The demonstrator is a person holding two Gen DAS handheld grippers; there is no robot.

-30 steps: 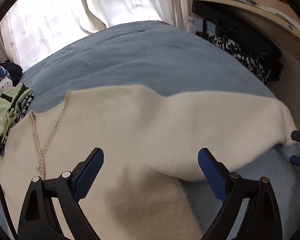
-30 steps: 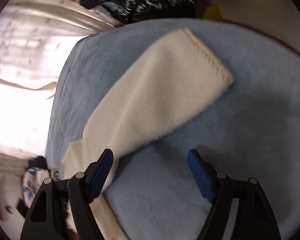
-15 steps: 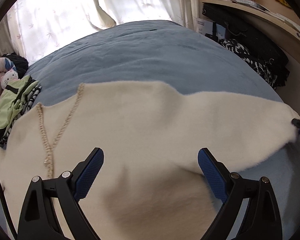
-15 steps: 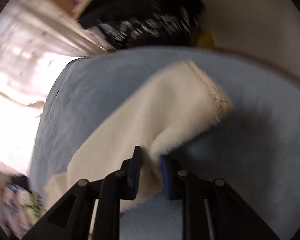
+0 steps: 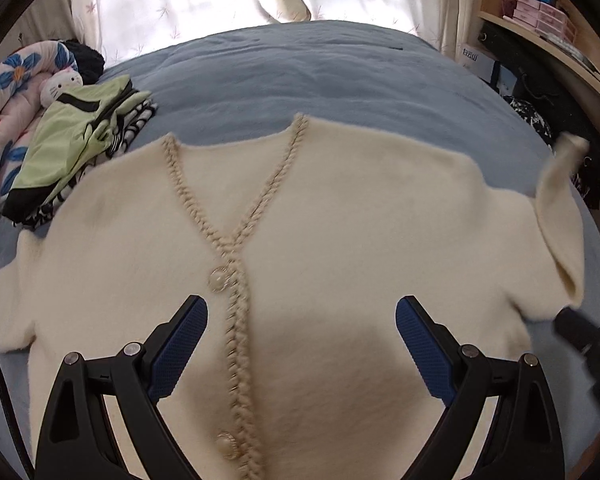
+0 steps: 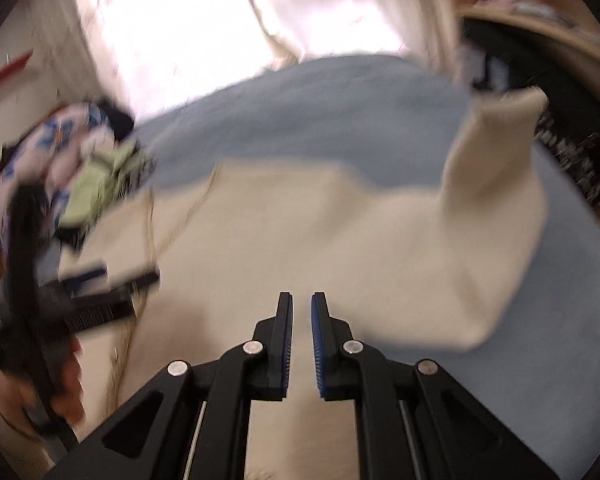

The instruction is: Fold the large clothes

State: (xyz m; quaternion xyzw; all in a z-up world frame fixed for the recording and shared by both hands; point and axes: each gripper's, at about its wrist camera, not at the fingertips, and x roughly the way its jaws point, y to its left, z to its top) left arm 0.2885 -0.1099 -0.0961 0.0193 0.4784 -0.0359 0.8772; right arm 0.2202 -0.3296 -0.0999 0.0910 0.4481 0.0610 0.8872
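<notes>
While the blue bed point(image 5: 340, 76) carries it, the cream cardigan point(image 5: 340, 240) lies front up, its braided V neckline and pearl buttons showing, one sleeve point(image 5: 560, 208) lifted and curling at the right edge. Angled down over its chest, the left gripper point(image 5: 302, 344) has its jaws spread wide, nothing between them. Also tilted down, the right gripper point(image 6: 301, 344) has just closed its jaws nearly together; whether they pinch fabric I cannot tell.
</notes>
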